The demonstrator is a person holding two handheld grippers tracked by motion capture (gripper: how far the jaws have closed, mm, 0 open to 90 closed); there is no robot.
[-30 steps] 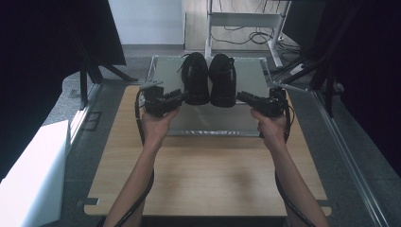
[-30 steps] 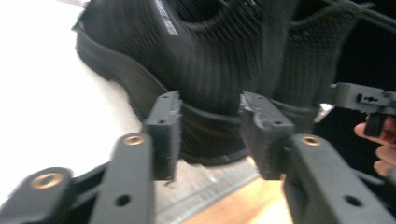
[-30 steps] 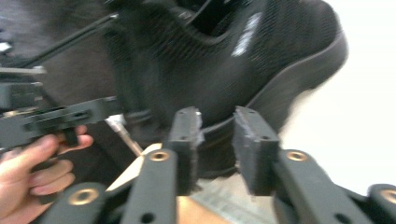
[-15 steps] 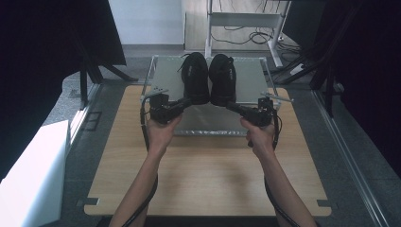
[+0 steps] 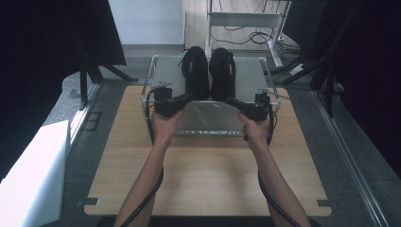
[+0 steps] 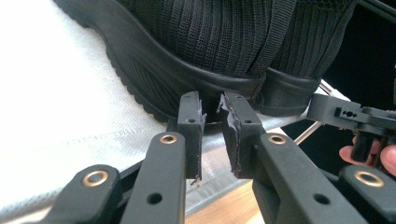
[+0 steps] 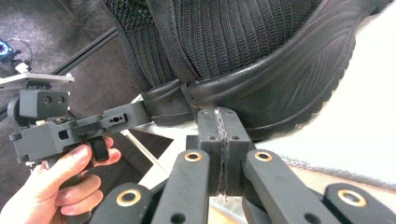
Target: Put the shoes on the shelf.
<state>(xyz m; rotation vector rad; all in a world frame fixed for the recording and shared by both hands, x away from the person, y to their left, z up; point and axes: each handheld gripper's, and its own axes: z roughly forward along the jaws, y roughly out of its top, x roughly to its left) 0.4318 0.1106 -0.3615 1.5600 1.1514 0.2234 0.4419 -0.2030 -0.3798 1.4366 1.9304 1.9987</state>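
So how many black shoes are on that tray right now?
2. The left shoe and the right shoe stand side by side at the middle of the tray, heels toward the person. None looks hidden.

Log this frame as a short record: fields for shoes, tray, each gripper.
shoes: two black shoes, left shoe and right shoe, side by side on the tray, heels toward the person
tray: clear-walled tray with white liner at the far end of the wooden table
left gripper: jaws nearly shut, tips at the left shoe's heel, nothing visibly clamped
right gripper: jaws shut, tips at the right shoe's heel
hands: both low at the tray's near edge
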